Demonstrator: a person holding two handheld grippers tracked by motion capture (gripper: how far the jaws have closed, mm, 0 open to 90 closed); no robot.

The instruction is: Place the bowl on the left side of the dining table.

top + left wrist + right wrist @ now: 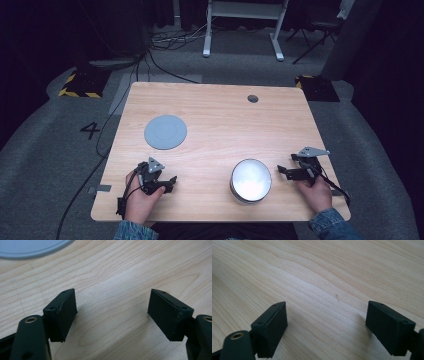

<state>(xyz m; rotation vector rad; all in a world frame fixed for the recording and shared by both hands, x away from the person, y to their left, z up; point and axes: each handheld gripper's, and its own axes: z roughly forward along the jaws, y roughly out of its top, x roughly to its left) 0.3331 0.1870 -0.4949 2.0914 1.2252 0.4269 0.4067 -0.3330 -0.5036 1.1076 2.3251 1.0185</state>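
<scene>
A round metal tin (250,180) stands on the wooden table (215,115) near its front edge, right of centre. A flat grey disc (165,132), perhaps its lid, lies at the left middle; its rim (32,248) also crosses the top of the left gripper view. My left gripper (172,183) rests low at the front left, jaws wide apart over bare wood (112,310) with nothing between them. To the right of the tin, my right gripper (283,171) is open too, above bare wood (327,315).
A small round cable hole (253,98) sits near the table's far edge. Beyond the table are carpet, a white desk frame (243,30), cables and dark stands with yellow-black tape (80,85).
</scene>
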